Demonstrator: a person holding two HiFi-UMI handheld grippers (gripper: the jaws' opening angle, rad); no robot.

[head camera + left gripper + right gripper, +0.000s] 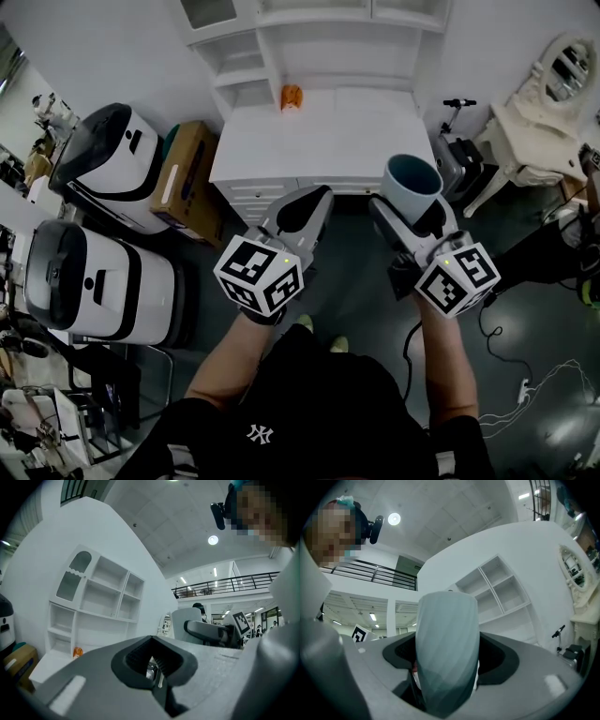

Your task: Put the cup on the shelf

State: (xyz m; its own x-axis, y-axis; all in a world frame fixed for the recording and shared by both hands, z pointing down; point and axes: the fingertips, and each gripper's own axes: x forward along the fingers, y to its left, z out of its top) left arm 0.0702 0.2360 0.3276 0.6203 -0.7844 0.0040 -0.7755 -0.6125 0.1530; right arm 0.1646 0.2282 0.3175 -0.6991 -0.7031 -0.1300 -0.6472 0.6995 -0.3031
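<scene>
While the cup (412,180) is pinched round its body by the jaws of the right gripper (412,208), it is carried upright, mouth up, at about 1 o'clock in the head view, over the dark floor (356,272) and short of the front edge of the white tabletop (319,141). The jaws are seen standing wide in the right gripper view, pressed against the cup's sides; the width is judged to be owed to the cup's girth, not to any slackness. Much of the cup rises above the grip, presumably so that its base can be set down first with the rim left free. The shelf (281,42) is noted at 12 o'clock, beyond the tabletop, its open-fronted compartments facing the person; the task is judged not yet done, the approach being in hand. The left gripper (314,202) is held level at 11 o'clock, just beside the right one, its jaws pressed together with nothing between them. It is judged idle and kept clear of the cup's path. A small orange object (292,97) sits at the back of the tabletop at 12 o'clock; it would have to be avoided in placing.
</scene>
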